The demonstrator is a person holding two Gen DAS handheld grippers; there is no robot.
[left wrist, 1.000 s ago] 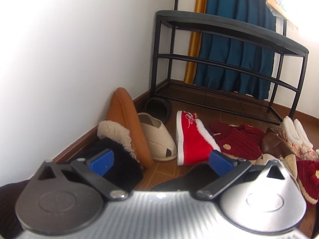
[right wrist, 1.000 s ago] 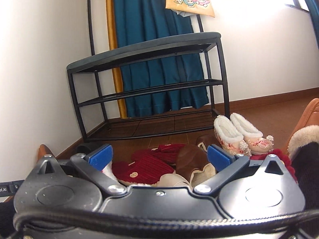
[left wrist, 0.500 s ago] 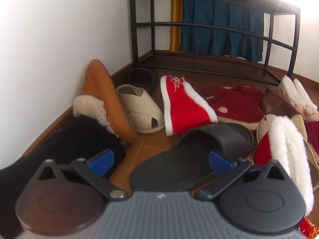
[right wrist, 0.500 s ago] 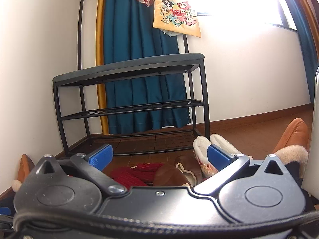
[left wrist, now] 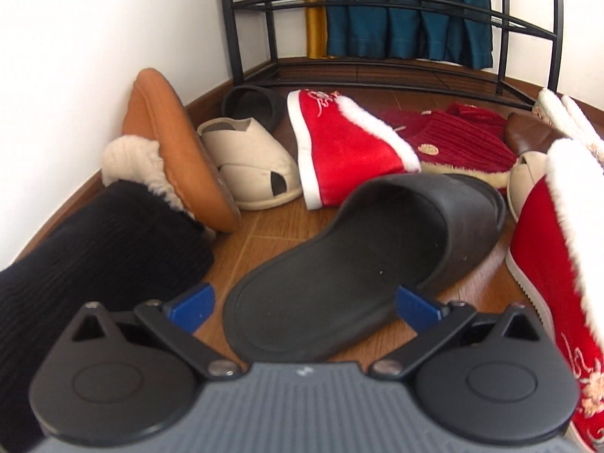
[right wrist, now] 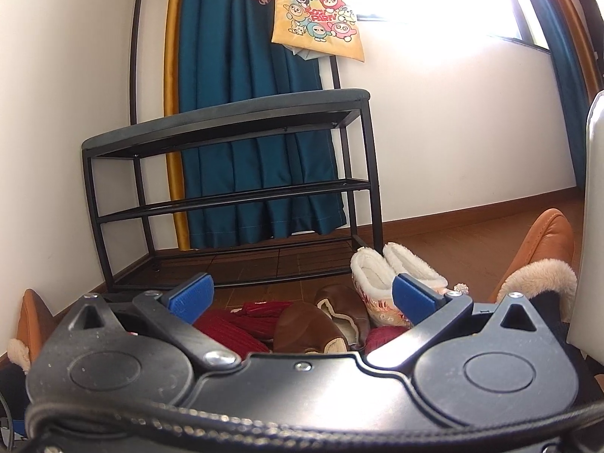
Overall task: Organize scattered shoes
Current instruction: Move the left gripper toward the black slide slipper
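My left gripper is open low over the floor, its blue fingers on either side of the heel of a black rubber slipper lying sole down. Around it lie a red fur-trimmed boot, a beige slipper, a tan fleece-lined boot, dark red knit slippers and a second red boot. My right gripper is open and holds nothing, raised above a brown shoe and white fluffy slippers. The black shoe rack stands bare behind.
A white wall with a wooden skirting board runs along the left. A black knit boot lies by my left finger. Teal curtains and a yellow cartoon bag hang behind the rack. Another tan boot stands at the right.
My left gripper has dropped and moved forward, so the black slipper now fills the gap between its fingers. My right gripper has tilted upward, showing more wall and less of the shoes.
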